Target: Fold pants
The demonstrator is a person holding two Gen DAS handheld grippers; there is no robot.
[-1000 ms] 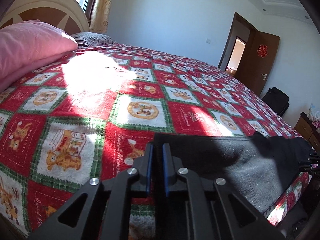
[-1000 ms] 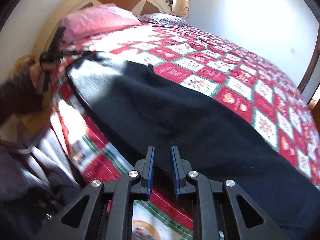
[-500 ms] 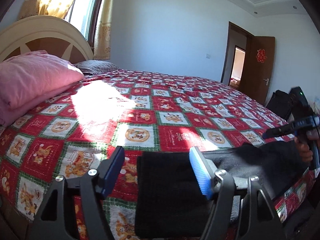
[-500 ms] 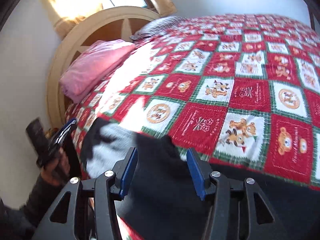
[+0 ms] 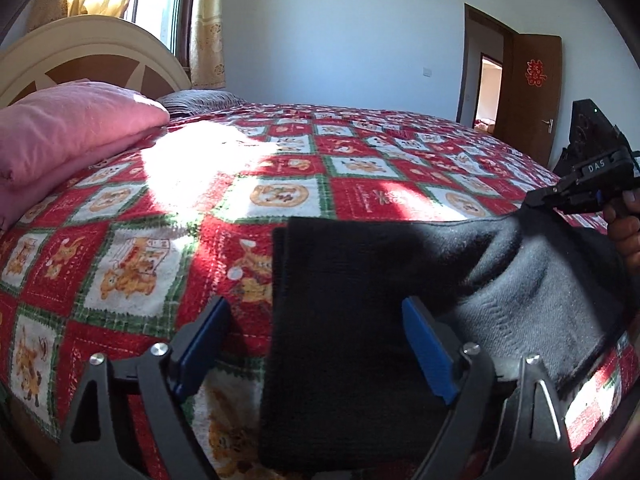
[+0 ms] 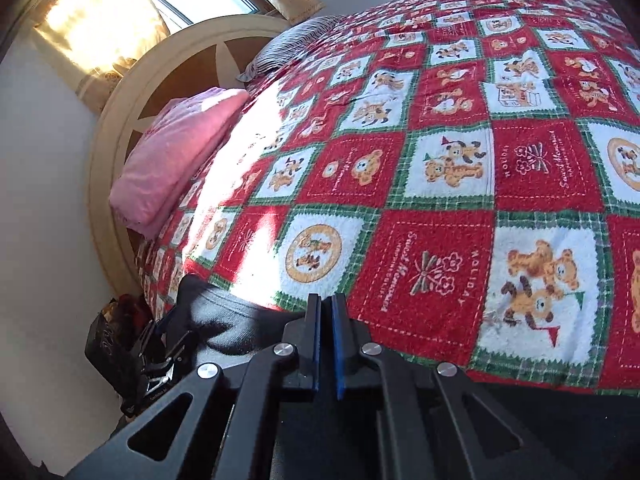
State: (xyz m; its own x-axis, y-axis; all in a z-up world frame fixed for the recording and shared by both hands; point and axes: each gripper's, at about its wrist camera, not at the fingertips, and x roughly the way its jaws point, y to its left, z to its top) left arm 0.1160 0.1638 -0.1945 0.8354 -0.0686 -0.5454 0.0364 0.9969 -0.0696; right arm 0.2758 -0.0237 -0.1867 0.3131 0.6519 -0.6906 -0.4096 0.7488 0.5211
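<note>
Black pants (image 5: pixel 360 264) lie along the near edge of the bed, on a red and white checked cover (image 5: pixel 280 196). My left gripper (image 5: pixel 314 308) hovers over one end of them. Its jaws are opening, and the cloth lies between the blue pads (image 5: pixel 428 356) without being pressed. At the far right my right gripper (image 5: pixel 534 200), held by a hand (image 5: pixel 624 232), is shut on the pants' top edge and lifts it into a ridge. In the right wrist view that gripper (image 6: pixel 326 300) has its pads together above the black pants (image 6: pixel 224 320). The left gripper (image 6: pixel 160 340) shows low on the left.
A pink pillow (image 5: pixel 68 128) and a striped pillow (image 5: pixel 200 100) lie against the curved headboard (image 5: pixel 80 48). Sunlight falls across the cover near them. A brown door (image 5: pixel 528 92) stands open at the far wall. The bed's edge runs just below the pants.
The left gripper let go of the pants' end and spread wide. The right gripper swung along the pants, opened over them, then shut on their edge and raised it.
</note>
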